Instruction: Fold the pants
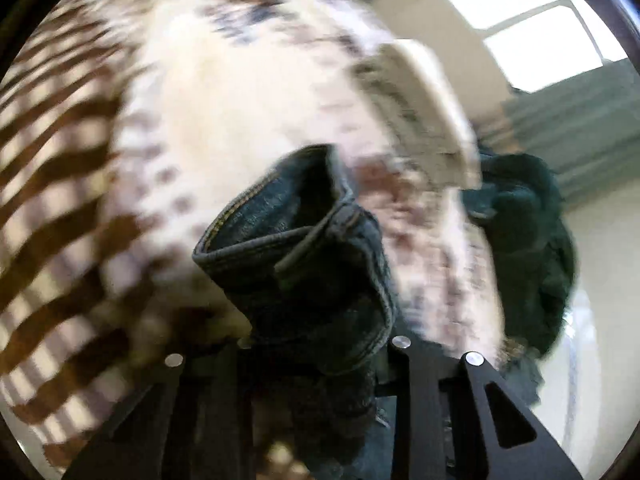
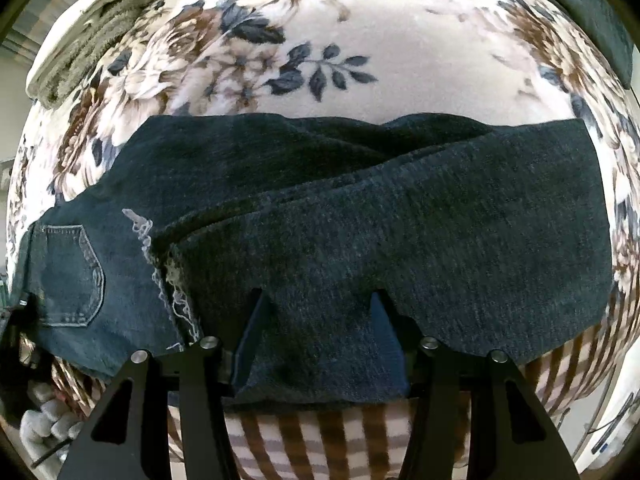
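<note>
Dark blue jeans [image 2: 360,208] lie across a floral blanket [image 2: 360,40], folded lengthwise, back pocket [image 2: 72,276] at the left. My right gripper [image 2: 320,300] is at the near edge of the legs; its blue fingers [image 2: 256,328] stand apart and the denim drapes over and between them. My left gripper [image 1: 316,344] is shut on the jeans' waistband [image 1: 296,248] and holds that bunched corner up above the blanket [image 1: 240,100]; its fingertips are hidden under the denim. The left wrist view is blurred by motion.
A folded grey-and-cream towel [image 2: 92,28] lies at the blanket's far left. A dark green garment [image 1: 532,240] sits beyond the bed's edge, also seen at the top right of the right wrist view [image 2: 592,12]. A brown-striped border [image 2: 320,440] runs along the blanket's near edge.
</note>
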Demonstrator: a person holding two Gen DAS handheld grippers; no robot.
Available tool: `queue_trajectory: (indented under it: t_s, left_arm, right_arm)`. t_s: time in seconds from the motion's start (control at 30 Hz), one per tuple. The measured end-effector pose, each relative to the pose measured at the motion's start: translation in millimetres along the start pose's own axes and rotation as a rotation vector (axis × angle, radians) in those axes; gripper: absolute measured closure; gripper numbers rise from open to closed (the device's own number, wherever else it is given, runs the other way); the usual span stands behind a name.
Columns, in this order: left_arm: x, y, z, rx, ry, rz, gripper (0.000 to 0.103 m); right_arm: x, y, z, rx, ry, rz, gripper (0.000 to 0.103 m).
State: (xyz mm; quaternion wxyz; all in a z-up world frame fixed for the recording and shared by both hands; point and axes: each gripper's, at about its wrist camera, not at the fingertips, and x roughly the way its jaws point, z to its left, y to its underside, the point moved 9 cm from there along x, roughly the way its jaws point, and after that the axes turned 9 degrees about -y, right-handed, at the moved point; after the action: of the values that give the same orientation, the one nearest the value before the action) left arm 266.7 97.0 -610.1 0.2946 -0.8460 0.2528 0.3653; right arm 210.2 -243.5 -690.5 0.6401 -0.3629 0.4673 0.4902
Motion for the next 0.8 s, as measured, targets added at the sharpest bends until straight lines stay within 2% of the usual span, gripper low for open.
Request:
queue_trajectory:
  t_s: [0.1,0.23,0.33,0.43,0.53,0.63,0.67,0.8]
  left_arm:
    - [-12,-4,-36,0.05,0.112,-0.014,0.078]
    - [-30,6,-82,0.168,0.16,-0.045,0.078]
    - [-50,30,-131,0.264,0.209,-0.063,0.079]
    - [-64,69,-189,0.378,0.255,-0.048,0.079]
    - [-66,125,-241,0.46,0.311,0.015,0.079]
    - [-39,190,-276,0.503,0.33,0.145,0.079]
    - [-23,218,-284,0.517,0.319,0.21,0.079]
    - [30,280,-296,0.567,0.235,0.35,0.079]
  right_arm:
    - [-6,7,-7,0.014,-0.021,-0.014,0.047]
    - [-18,14,-23,0.023,-0.045,-0.048,0.047]
    - [-34,15,-41,0.042,-0.047,-0.068,0.047]
    - [-62,11,-71,0.084,-0.056,-0.112,0.047]
    - [-86,6,-108,0.129,-0.052,-0.143,0.047]
    - [-108,2,-153,0.181,-0.051,-0.156,0.047]
    - [-113,2,-170,0.192,-0.035,-0.151,0.047]
    - [-125,-4,-220,0.235,-0.033,-0.142,0.047]
